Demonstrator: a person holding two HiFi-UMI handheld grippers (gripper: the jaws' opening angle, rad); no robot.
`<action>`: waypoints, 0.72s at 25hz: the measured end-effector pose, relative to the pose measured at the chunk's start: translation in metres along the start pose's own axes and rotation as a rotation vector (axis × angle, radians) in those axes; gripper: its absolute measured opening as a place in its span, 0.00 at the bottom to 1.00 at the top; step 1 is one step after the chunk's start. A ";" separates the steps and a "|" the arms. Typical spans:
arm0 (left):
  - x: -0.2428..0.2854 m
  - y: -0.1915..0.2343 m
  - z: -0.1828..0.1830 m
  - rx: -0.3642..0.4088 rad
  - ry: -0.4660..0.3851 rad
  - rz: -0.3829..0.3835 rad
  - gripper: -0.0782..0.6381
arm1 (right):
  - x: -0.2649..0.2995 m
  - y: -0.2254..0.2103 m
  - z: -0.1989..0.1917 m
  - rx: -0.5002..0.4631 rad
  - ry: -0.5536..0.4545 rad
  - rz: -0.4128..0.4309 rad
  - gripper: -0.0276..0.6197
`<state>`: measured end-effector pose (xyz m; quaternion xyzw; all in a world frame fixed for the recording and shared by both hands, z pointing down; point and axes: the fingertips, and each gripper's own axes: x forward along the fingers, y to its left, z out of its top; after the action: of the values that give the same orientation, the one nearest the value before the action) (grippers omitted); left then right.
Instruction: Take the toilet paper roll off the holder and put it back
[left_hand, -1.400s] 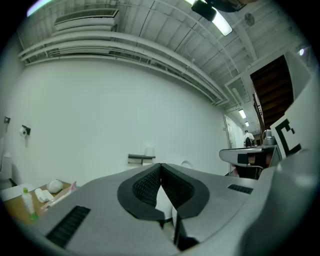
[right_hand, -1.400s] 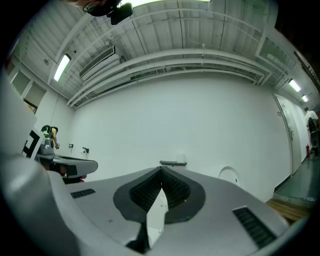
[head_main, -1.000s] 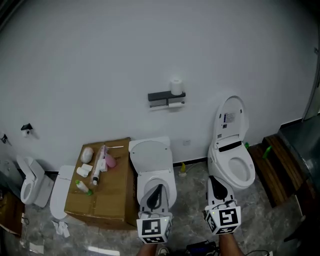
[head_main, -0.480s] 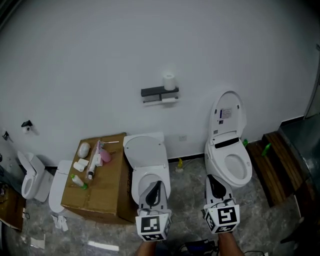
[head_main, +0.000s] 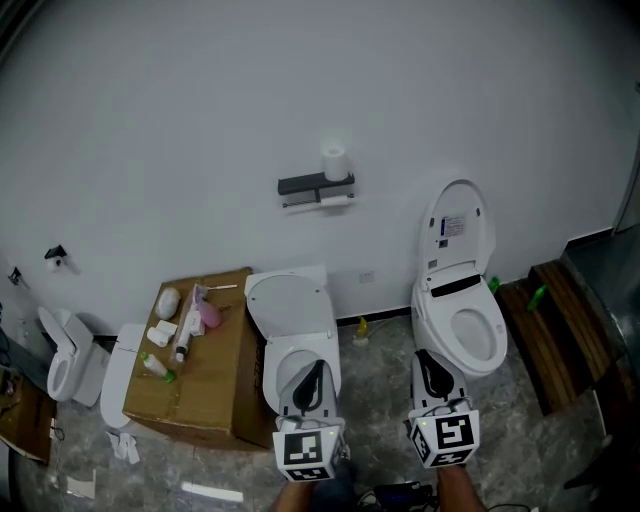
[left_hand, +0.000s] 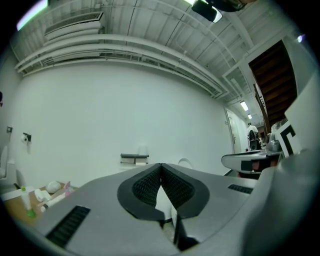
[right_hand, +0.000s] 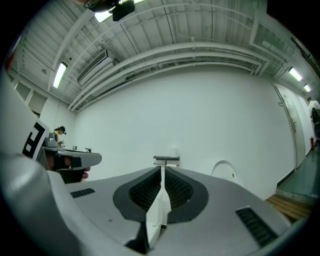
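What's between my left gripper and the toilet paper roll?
In the head view, a white toilet with its lid raised stands between the left gripper and the toilet paper roll; above it, only bare wall up to the holder.

Over the past second the wall-mounted holder (head_main: 316, 187) and the toilet paper roll (head_main: 335, 162) standing on top of it slid left and a little higher in the head view. Nearly all of that drift came in the first half second. The cardboard box (head_main: 200, 380), the middle toilet (head_main: 292, 305) and the right-hand toilet (head_main: 460, 300) shifted the same way, though less, while a white strip (head_main: 212, 492) on the floor (head_main: 380, 400), earlier clipped by the frame's lower edge, came fully into view.
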<state>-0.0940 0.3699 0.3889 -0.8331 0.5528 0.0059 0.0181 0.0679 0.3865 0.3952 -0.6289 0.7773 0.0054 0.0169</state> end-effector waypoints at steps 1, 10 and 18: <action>0.003 -0.001 0.000 -0.002 0.000 -0.004 0.13 | 0.002 -0.001 0.000 -0.002 -0.002 0.000 0.07; 0.042 0.006 -0.009 -0.023 -0.004 -0.022 0.13 | 0.040 -0.013 -0.002 0.031 -0.024 0.025 0.07; 0.103 0.044 -0.017 -0.053 -0.010 -0.026 0.13 | 0.112 -0.012 -0.008 -0.012 -0.012 0.030 0.07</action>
<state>-0.0942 0.2574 0.4018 -0.8404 0.5415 0.0243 -0.0010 0.0559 0.2738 0.3992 -0.6171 0.7866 0.0141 0.0181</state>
